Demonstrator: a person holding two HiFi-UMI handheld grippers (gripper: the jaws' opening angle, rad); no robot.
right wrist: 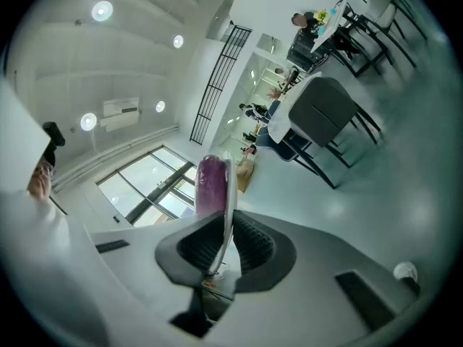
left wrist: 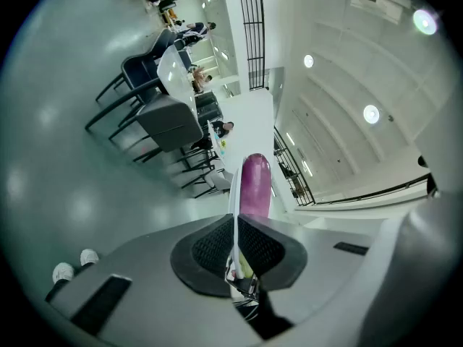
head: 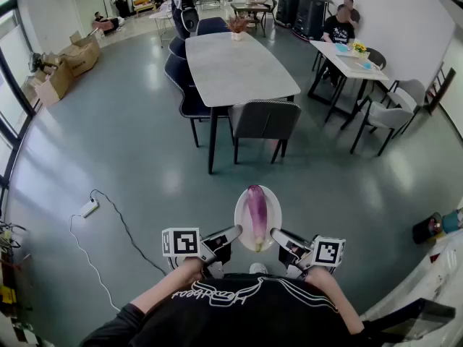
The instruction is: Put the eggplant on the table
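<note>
The eggplant point(head: 256, 212) lies on a white plate point(head: 241, 221) carried just in front of the person's chest. Its long axis runs near to far, with the pale stem end toward the person and the rounded purple end pointing away. The left gripper point(left wrist: 236, 226) is clamped on the plate's left rim and the right gripper point(right wrist: 226, 226) on its right rim. Each gripper view shows the thin white edge pinched between the ribbed pads, so neither tool touches the eggplant itself. The two grips sit opposite each other across the plate, about equally near the eggplant, which lies between them along the plate's middle. The grey table point(head: 231, 67) stands well apart, straight ahead on the far side of open floor. A grey chair point(head: 264, 119) is tucked against its near end. The carry probably has to go forward and bear left of that chair to reach free tabletop, with both rims held level so the eggplant does not roll sideways.
</note>
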